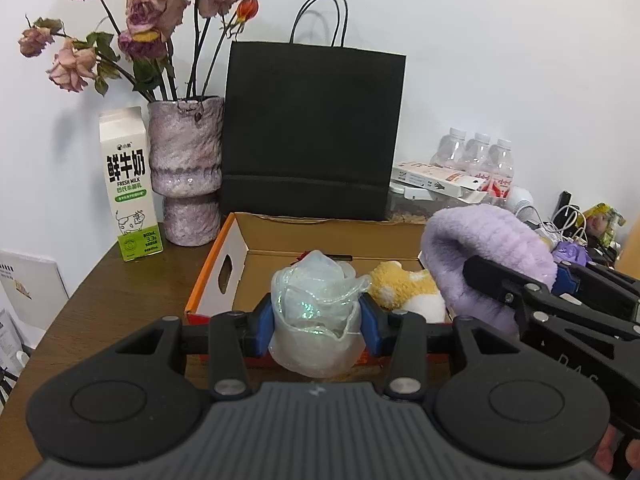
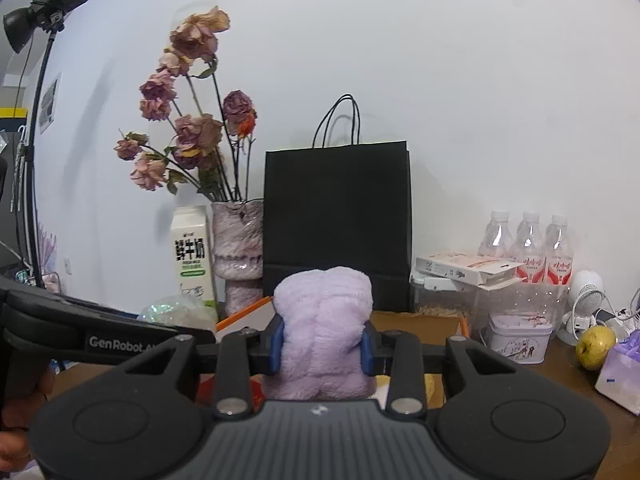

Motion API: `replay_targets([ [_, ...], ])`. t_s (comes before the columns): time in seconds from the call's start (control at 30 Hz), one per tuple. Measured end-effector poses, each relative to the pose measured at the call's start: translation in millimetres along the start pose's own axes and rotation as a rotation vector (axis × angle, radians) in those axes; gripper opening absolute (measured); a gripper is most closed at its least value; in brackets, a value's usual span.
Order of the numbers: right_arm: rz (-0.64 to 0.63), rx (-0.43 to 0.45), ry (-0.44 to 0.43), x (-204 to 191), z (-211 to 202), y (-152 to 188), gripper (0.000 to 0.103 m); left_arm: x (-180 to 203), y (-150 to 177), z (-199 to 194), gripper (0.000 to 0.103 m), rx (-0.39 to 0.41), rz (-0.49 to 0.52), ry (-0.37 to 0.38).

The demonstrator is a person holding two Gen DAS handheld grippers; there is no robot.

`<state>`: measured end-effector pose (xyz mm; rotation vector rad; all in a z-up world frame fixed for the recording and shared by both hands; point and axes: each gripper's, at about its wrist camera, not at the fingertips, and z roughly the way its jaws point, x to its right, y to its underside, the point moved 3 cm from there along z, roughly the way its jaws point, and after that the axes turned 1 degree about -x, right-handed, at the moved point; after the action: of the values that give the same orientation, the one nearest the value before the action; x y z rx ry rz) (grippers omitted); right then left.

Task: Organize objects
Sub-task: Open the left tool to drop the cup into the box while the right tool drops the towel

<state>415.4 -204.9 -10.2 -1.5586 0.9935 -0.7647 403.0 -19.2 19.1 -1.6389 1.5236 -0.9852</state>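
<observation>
Two grippers are each clamped on something soft above a wooden table (image 1: 120,280). The left gripper (image 1: 316,322) presses its blue pads into the sides of a translucent, iridescent organza scrunchie (image 1: 316,312), which bulges up and down between them, held over the near edge of an open cardboard box (image 1: 224,264) with an orange rim. The right gripper (image 2: 322,346) squeezes a fluffy lilac plush item (image 2: 324,328) between its own blue pads; in the left wrist view this same lilac bundle hangs just to the right of the scrunchie, over the box's right side. Inside the box lies a yellow-and-white plush toy (image 1: 404,288), between the two held things. Behind the box stands a black paper bag (image 1: 314,136) against the white wall, with a mottled purple vase (image 1: 186,168) of dried roses (image 1: 152,12) and a milk carton (image 1: 128,184) to its left. To the right are three water bottles (image 2: 528,244), a small tin (image 2: 518,338) and a yellow-green fruit (image 2: 594,347).
</observation>
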Motion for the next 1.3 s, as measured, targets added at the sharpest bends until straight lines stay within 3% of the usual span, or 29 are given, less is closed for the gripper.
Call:
replay_targets([
  [0.8,0.019,-0.028,0.015,29,88,-7,0.034,6,-38,86,0.044,-0.032,0.013,-0.082],
  [1.3,0.022,-0.091,0.05,46,130,18,0.034,-5,-35,146,0.044,-0.071,-0.011,-0.157],
])
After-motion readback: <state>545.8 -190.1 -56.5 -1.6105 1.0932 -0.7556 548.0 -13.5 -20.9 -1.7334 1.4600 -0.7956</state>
